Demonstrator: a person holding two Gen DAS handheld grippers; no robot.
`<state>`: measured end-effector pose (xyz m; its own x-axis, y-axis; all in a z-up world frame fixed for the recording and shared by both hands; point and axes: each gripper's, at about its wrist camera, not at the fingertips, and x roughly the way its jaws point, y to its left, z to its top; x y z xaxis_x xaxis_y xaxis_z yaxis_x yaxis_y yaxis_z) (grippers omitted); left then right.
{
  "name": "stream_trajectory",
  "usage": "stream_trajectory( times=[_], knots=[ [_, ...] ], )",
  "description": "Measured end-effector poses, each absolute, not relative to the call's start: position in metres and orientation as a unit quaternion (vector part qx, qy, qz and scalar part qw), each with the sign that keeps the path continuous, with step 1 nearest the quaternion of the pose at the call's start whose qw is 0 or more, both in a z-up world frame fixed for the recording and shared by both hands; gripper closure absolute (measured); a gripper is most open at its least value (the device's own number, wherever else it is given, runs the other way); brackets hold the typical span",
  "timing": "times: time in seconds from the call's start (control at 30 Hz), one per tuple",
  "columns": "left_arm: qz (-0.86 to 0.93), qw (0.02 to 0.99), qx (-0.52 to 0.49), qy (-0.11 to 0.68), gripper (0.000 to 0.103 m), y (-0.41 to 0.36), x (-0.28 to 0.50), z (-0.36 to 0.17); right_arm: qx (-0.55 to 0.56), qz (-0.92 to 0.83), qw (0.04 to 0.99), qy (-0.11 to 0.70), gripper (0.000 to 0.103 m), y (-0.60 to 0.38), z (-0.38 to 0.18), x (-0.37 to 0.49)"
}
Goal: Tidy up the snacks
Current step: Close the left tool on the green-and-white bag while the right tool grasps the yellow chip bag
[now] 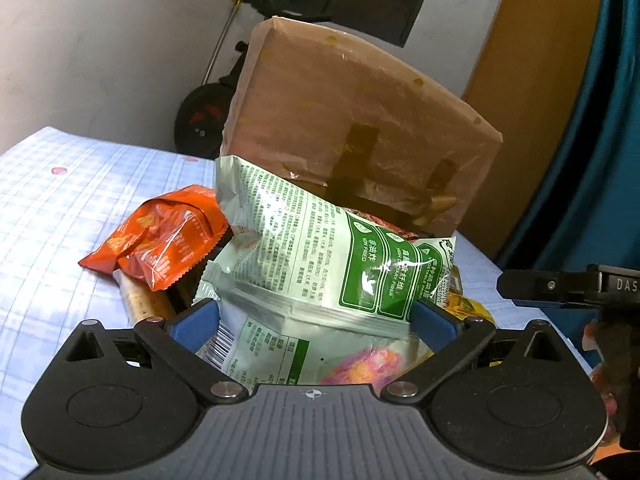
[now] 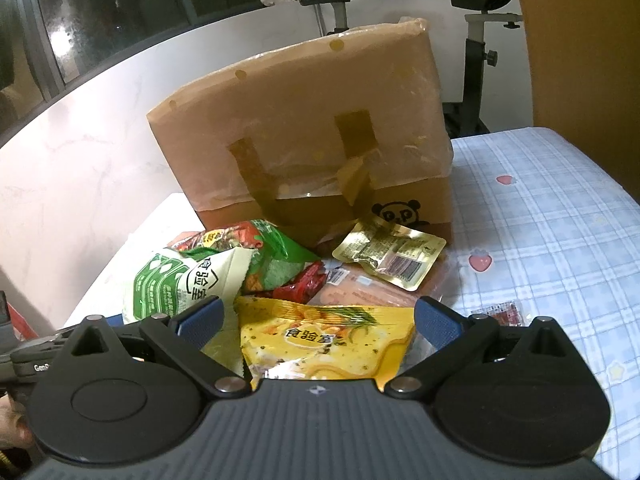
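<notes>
A pile of snack packets lies on the checked cloth in front of an upright brown paper bag [image 1: 352, 120] [image 2: 304, 128]. My left gripper [image 1: 314, 320] is open, its blue pads [image 1: 196, 322] on either side of a green-and-white snack bag [image 1: 320, 252] that rests on the pile. An orange packet [image 1: 160, 240] lies to its left. My right gripper [image 2: 318, 320] is open too, straddling a yellow snack bag [image 2: 328, 340]. Beyond it are the green-and-white bag [image 2: 176, 284], a red-and-green bag [image 2: 272, 260] and a gold packet [image 2: 390, 256].
The blue checked tablecloth [image 2: 540, 240] with strawberry prints extends right of the pile. A small red packet [image 2: 506, 316] lies beside my right finger. The right gripper's body [image 1: 560, 284] shows at the left view's edge. An exercise bike [image 2: 476, 40] and a wall stand behind the table.
</notes>
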<state>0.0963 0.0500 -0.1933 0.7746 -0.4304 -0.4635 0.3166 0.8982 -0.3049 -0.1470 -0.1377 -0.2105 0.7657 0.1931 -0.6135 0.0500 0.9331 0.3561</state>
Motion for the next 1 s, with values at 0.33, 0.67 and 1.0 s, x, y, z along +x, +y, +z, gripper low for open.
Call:
stream_trajectory(
  times=[0.33, 0.67, 1.0],
  knots=[
    [-0.202, 0.934, -0.074, 0.285, 0.0, 0.037, 0.096, -0.184, 0.18, 0.043, 0.92, 0.347, 0.0, -0.135, -0.216, -0.145],
    [-0.189, 0.942, -0.019, 0.278, 0.0, 0.014, 0.094, -0.186, 0.183, 0.042, 0.919, 0.348, 0.0, -0.134, -0.216, -0.144],
    [-0.17, 0.945, -0.007, 0.28, 0.011, 0.008, 0.089, -0.195, 0.191, 0.034, 0.917, 0.348, 0.0, -0.136, -0.221, -0.15]
  ],
)
